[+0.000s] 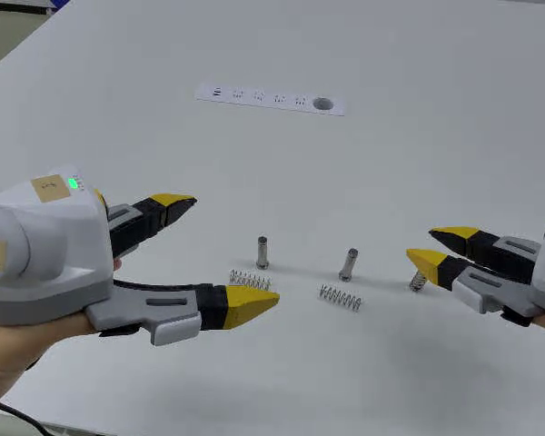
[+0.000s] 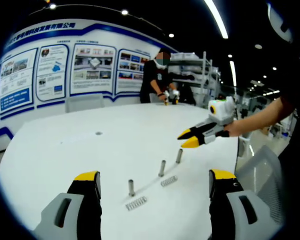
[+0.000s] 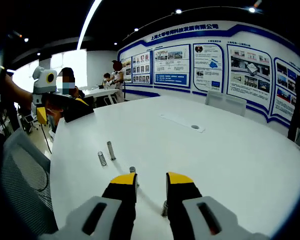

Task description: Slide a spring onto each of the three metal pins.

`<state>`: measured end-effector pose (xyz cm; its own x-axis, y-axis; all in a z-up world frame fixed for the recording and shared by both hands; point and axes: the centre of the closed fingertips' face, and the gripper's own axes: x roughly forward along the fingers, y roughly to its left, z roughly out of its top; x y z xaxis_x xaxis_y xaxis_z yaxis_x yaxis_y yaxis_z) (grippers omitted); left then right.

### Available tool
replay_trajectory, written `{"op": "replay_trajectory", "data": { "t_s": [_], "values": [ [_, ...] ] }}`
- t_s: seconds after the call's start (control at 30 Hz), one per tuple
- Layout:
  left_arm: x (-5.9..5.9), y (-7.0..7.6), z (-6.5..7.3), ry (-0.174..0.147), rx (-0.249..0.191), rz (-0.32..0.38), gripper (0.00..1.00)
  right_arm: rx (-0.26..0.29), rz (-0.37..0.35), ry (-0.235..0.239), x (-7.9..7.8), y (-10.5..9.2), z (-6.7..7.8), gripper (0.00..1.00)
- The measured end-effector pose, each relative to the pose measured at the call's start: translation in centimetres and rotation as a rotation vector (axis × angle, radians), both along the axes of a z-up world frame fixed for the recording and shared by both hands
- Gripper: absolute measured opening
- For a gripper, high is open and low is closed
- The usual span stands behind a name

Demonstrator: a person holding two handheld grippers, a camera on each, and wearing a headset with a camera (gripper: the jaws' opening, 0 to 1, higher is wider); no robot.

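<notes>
Left tool (image 1: 234, 250) wide open, empty, left of the middle pin (image 1: 348, 264). Between them the left pin (image 1: 262, 252) stands with a loose spring (image 1: 251, 280) beside it. A second spring (image 1: 340, 297) lies just before the middle pin. To its right, the third pin (image 1: 418, 282), apparently already sprung, sits just beside the right tool (image 1: 421, 245), jaws parted, empty.

We note table (image 1: 391, 54) white, smooth, matt; left pin (image 1: 262, 252) and middle pin (image 1: 349, 264) bare grey metal, dull sheen; left spring (image 1: 251, 280) and middle spring (image 1: 341, 297) thin coiled metal wire; left gripper (image 1: 234, 250) and right gripper (image 1: 421, 245) smooth plastic, white-grey shells, black-and-yellow tips matt to us; sticker (image 1: 51, 187) tan, paper-like.
</notes>
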<state>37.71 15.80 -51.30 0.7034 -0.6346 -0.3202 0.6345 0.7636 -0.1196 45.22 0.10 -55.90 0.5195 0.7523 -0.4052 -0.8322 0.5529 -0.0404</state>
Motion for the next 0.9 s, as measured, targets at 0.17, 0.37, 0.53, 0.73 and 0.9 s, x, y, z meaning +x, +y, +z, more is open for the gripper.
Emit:
{"op": "replay_trajectory", "data": {
  "t_s": [0.17,0.37,0.53,0.73,0.9],
  "values": [
    [-0.3,0.0,-0.3,0.001,0.011,-0.011,0.92,-0.033,0.126,0.045,-2.5,2.7,-1.6,0.24],
    [-0.4,0.6,-0.5,0.006,0.004,0.0,0.92,-0.083,0.171,0.111,-3.4,3.8,-4.5,0.24],
    [-0.5,1.1,-0.9,0.022,0.012,0.006,0.91,-0.139,0.19,0.127,-3.4,4.1,-6.6,0.24],
    [-0.8,1.5,-1.3,0.042,0.016,0.011,0.89,-0.19,0.186,0.16,-3.1,3.9,-8.9,0.23],
    [-0.9,1.6,-1.7,0.058,0.011,0.021,0.88,-0.197,0.197,0.184,-3.0,4.1,-9.7,0.2]
  ]
}}
